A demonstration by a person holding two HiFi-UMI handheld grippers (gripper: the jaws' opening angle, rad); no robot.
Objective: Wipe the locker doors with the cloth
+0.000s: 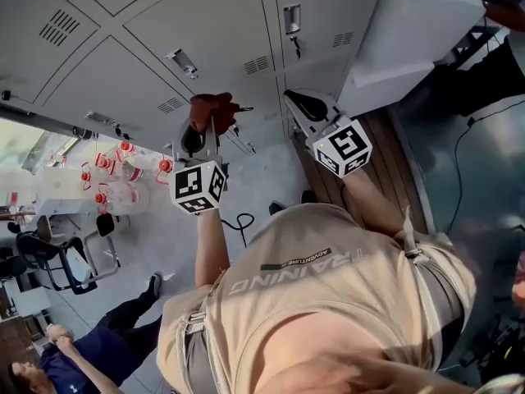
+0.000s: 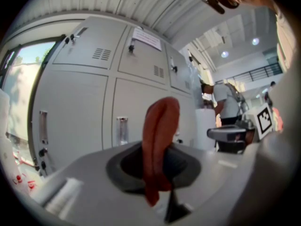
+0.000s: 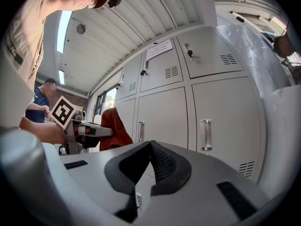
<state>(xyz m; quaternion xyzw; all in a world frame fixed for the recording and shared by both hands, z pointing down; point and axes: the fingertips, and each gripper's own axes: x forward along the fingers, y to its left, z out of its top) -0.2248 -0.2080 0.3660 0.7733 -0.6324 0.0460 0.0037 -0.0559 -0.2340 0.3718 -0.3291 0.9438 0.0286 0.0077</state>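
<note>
Head view: cloth pinched, doors unwiped

Head view, centre: my left gripper (image 1: 208, 130) clamps the red cloth (image 1: 212, 107) near the locker doors (image 1: 205, 23); right gripper (image 1: 294, 99) alongside.
Left gripper view: only a thin fold is held; dragging over a handle (image 2: 122, 130) could pull it free, I judge.
Right gripper view: jaws together, empty; locker doors shut, contents unseen

Red cloth (image 1: 212, 109) bunched near shut locker doors (image 1: 197, 23).
</note>
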